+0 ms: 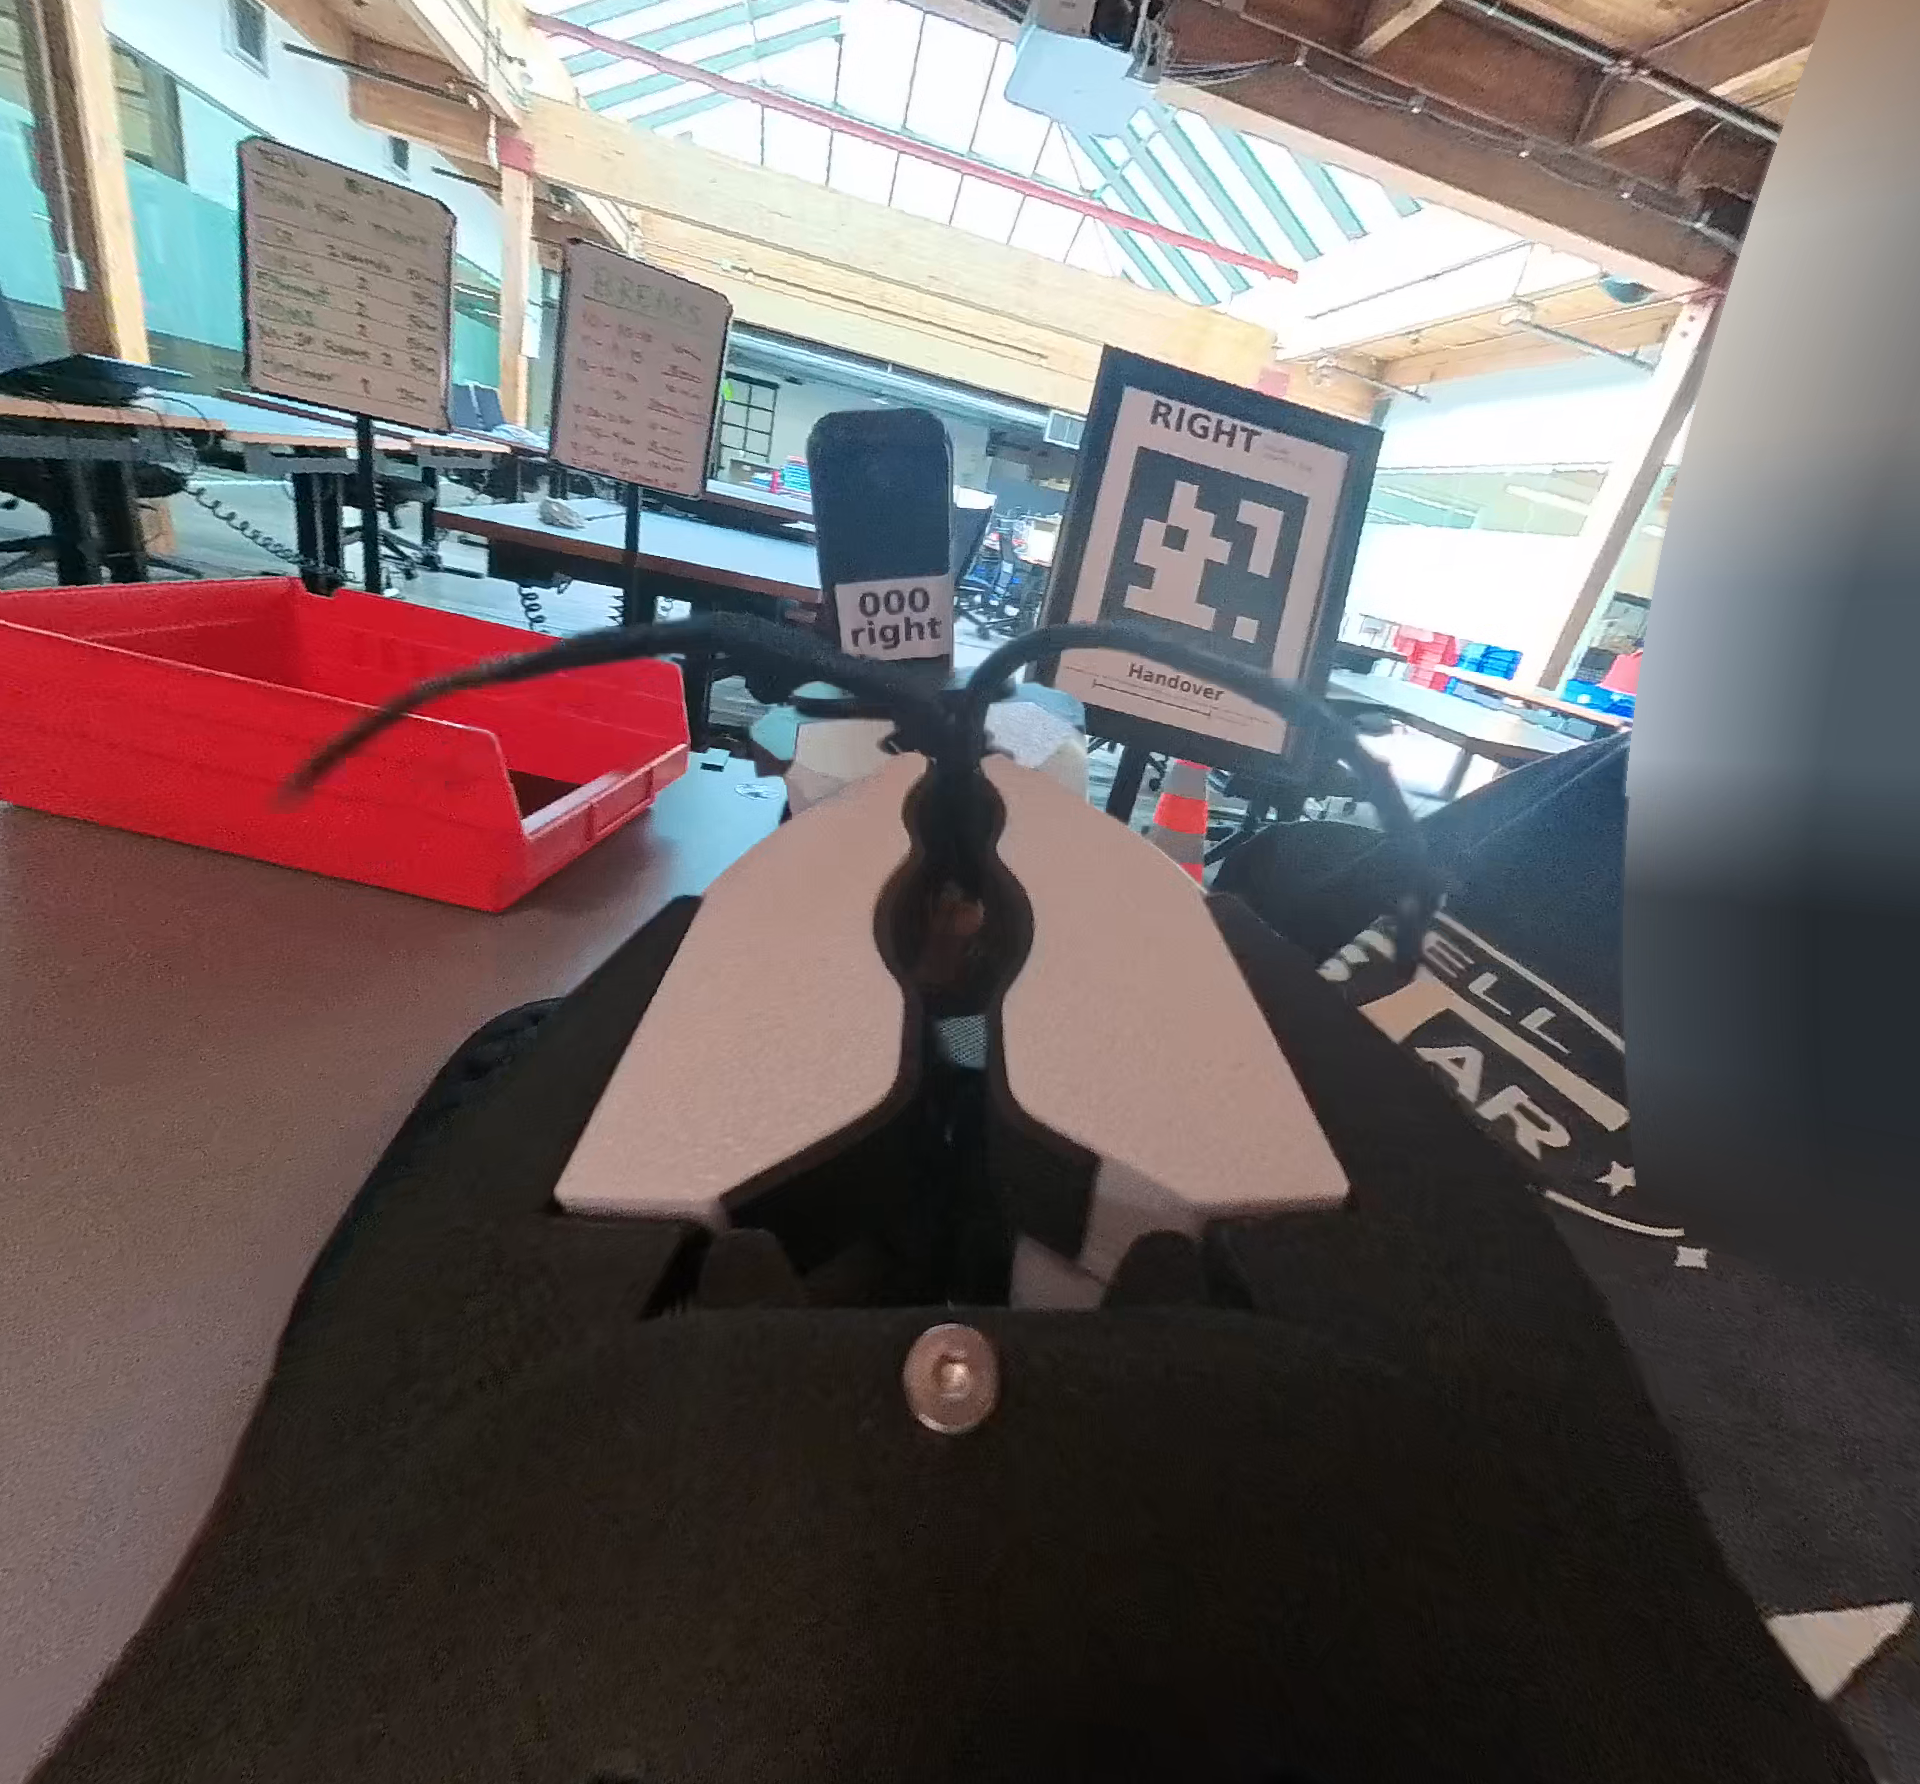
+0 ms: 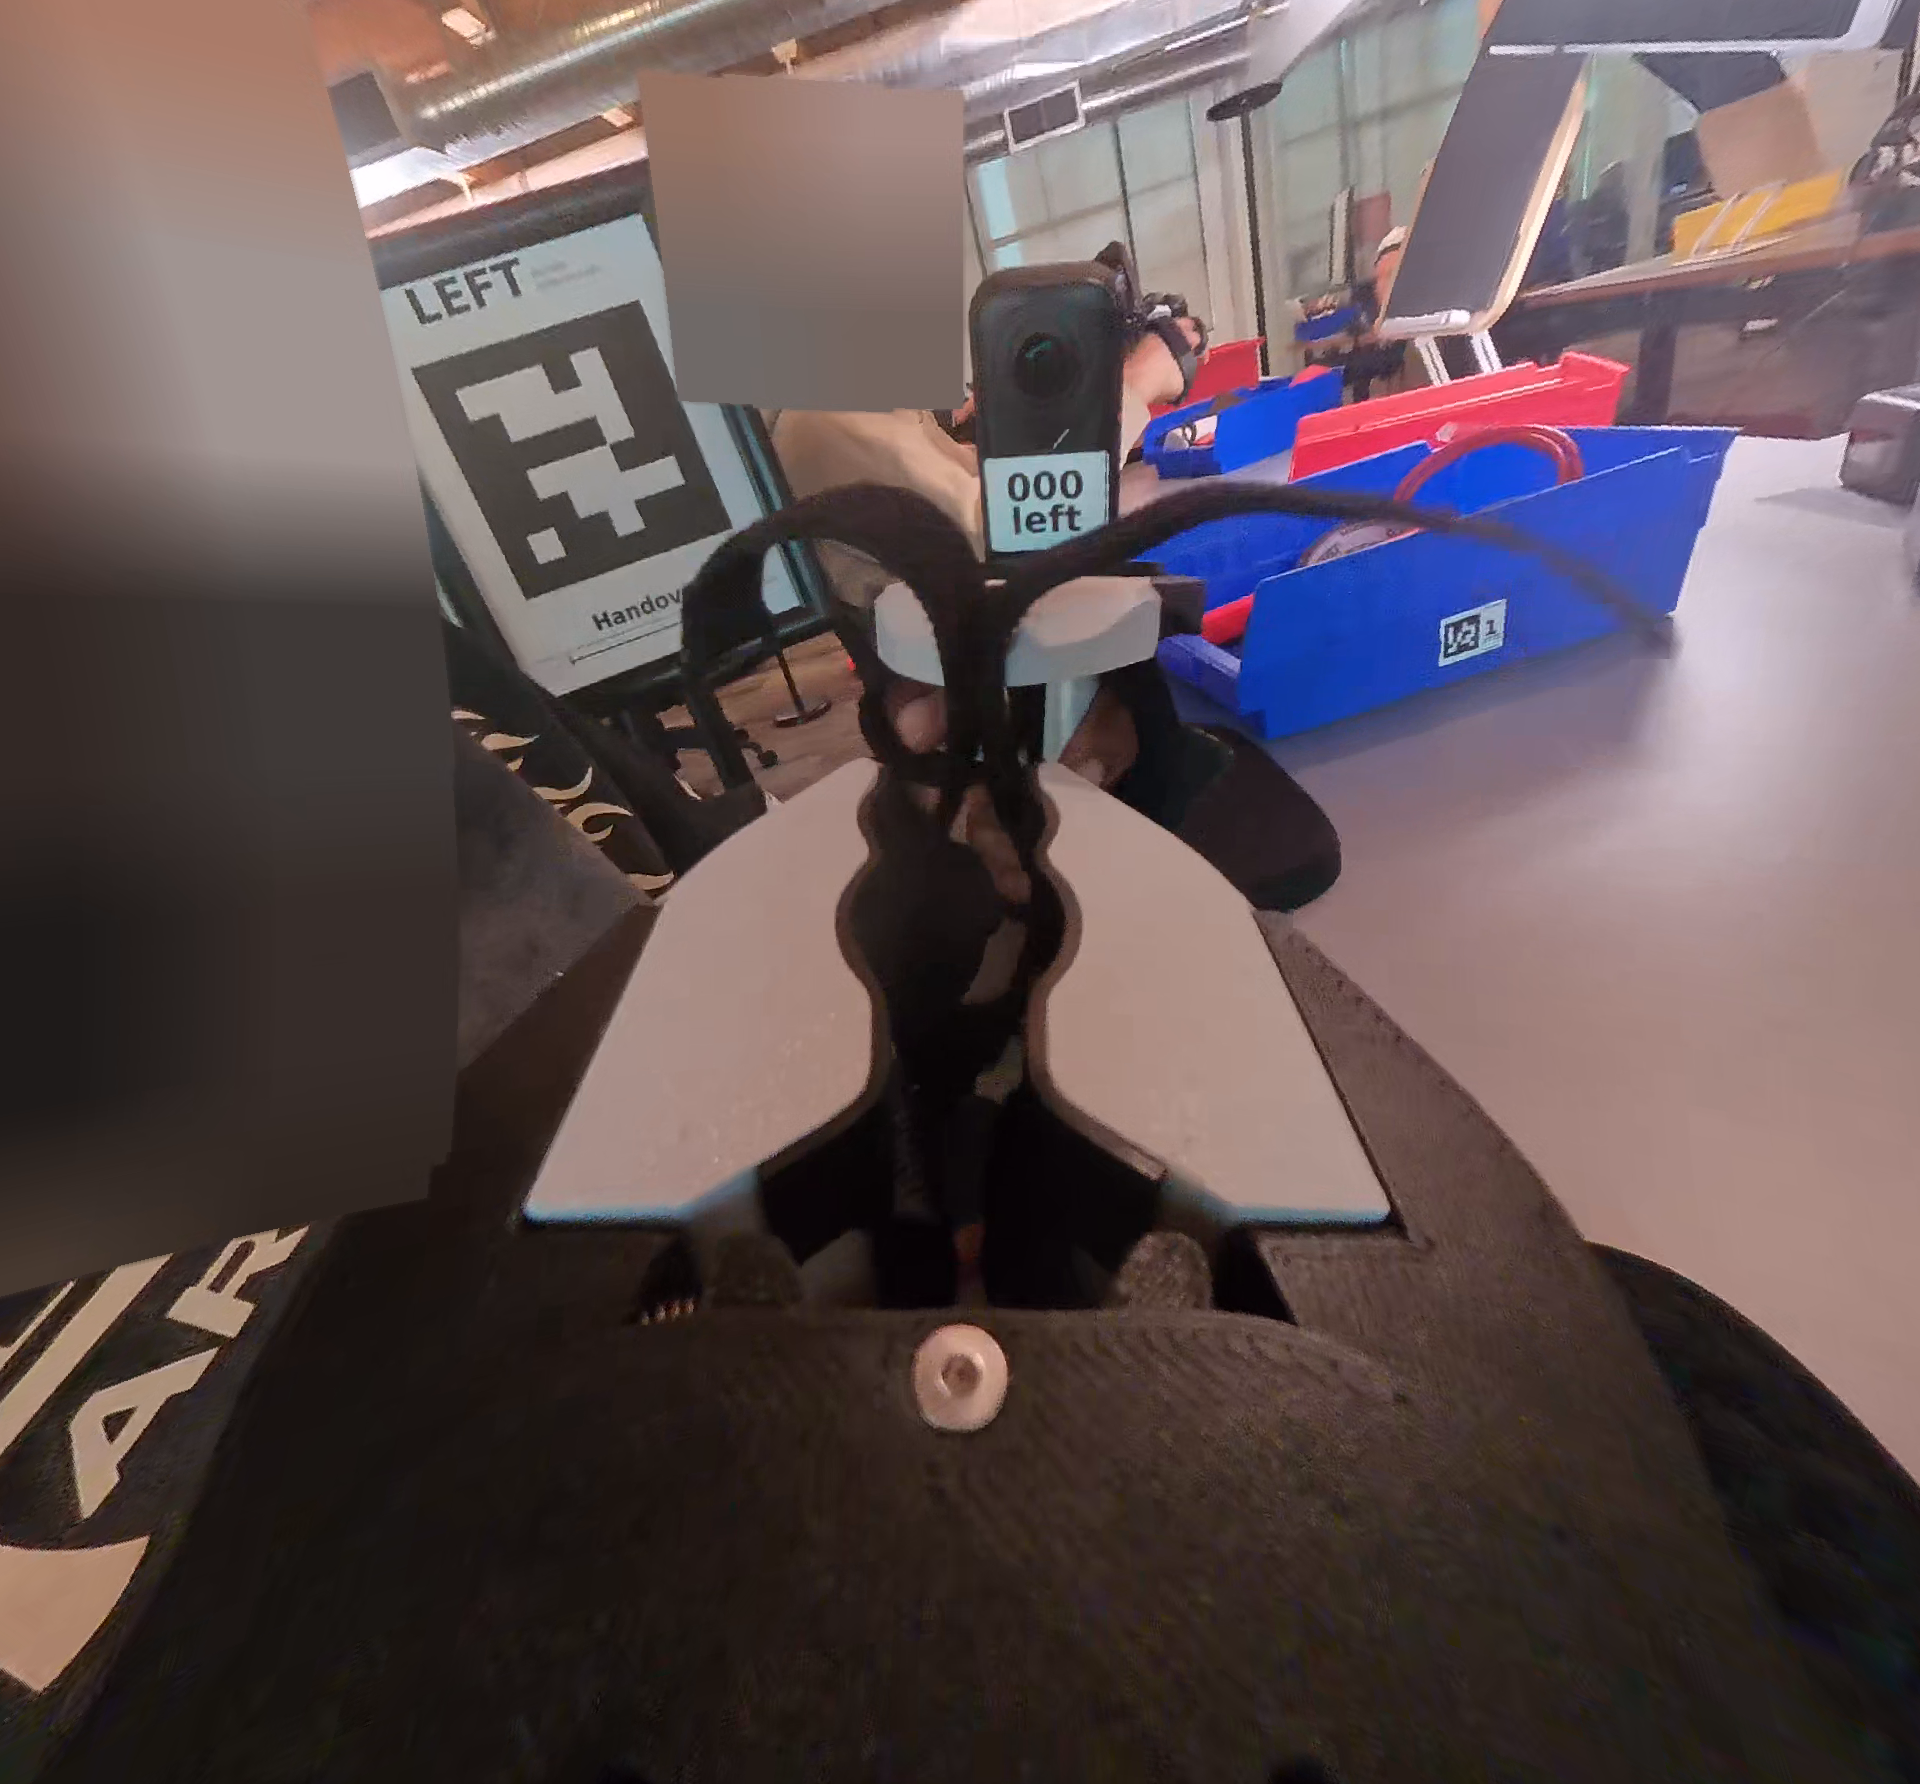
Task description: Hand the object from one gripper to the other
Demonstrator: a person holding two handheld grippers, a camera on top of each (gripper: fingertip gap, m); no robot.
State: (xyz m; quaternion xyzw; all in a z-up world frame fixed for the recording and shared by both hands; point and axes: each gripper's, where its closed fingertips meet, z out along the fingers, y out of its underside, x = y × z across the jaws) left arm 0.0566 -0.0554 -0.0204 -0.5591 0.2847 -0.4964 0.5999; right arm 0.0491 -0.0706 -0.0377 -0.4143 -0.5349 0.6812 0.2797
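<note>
Left gripper (image 1: 951, 799) closed on black cord (image 1: 665, 654); right gripper (image 1: 940, 726) meets it tip to tip; red bin (image 1: 312, 747) on table (image 1: 208, 1059).

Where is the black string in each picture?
Left wrist view: the string is in the middle, pinched at the left gripper tips, its ends curving out left and right.
Right wrist view: the string is in the middle, at the right gripper tips, looping left, one end trailing right.
Shared landmark: the table.
</note>
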